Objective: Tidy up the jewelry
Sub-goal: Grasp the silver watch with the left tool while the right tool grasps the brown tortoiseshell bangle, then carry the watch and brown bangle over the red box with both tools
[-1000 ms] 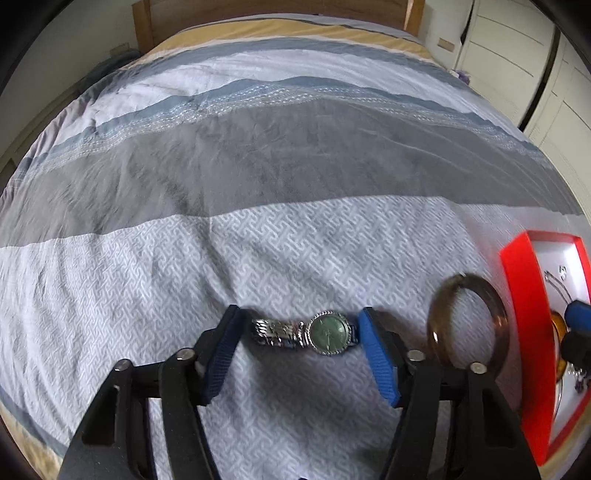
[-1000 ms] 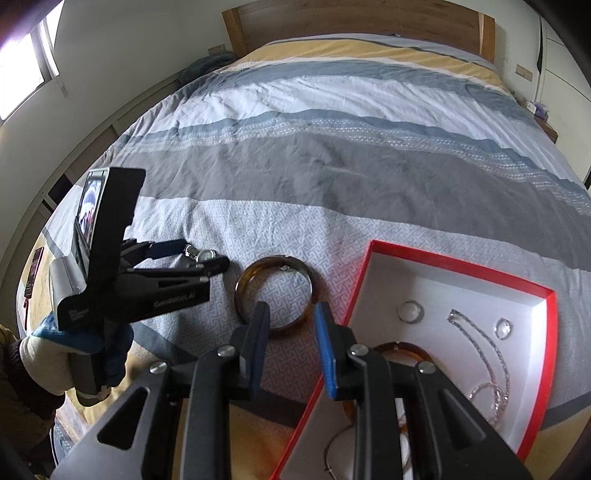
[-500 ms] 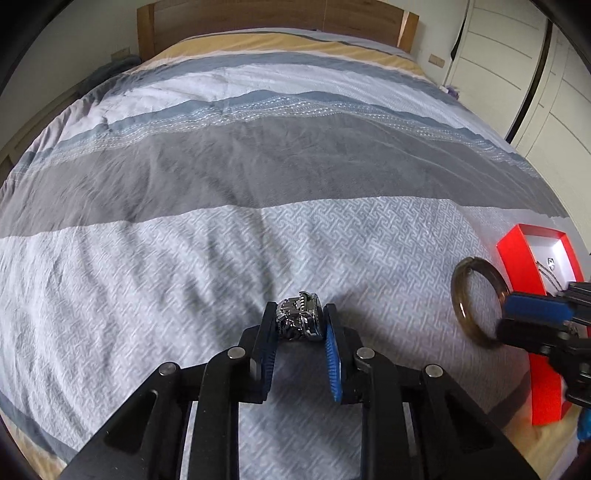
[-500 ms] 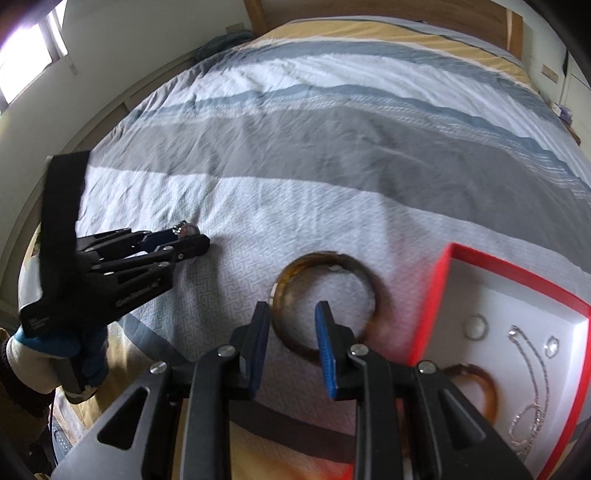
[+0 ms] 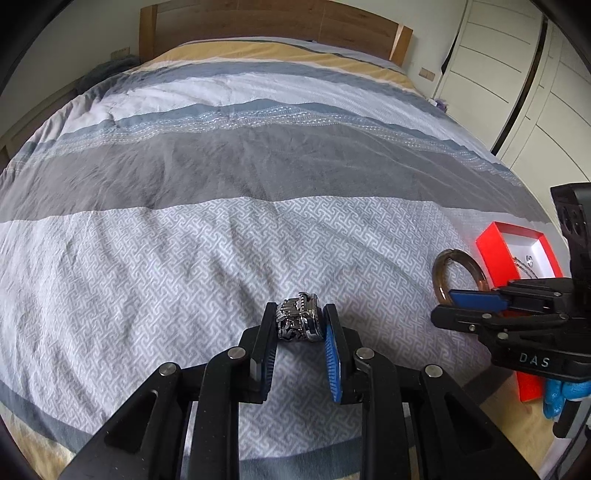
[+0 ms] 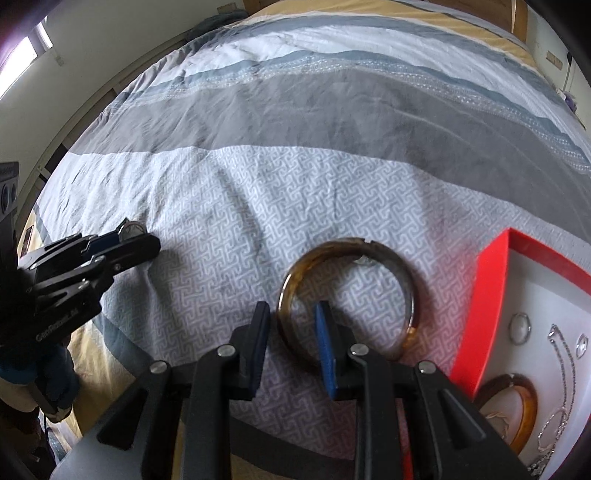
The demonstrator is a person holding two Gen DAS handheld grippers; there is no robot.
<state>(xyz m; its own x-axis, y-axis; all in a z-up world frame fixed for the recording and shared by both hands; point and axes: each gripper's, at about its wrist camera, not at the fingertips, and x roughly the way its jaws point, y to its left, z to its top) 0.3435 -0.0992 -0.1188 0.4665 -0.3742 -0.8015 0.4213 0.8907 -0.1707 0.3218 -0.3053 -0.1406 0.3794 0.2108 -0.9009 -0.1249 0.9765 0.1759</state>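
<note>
A bed point(image 5: 258, 236) under a grey, blue and white striped duvet fills the room, with a wooden headboard point(image 5: 273, 18) and white wardrobes point(image 5: 517, 74). The left gripper point(image 5: 300, 325) pinches a watch point(image 5: 299, 321). The right gripper point(image 6: 291, 325), fingers narrow, straddles a bangle point(image 6: 347, 299) beside the red box point(image 6: 487, 295).
</note>
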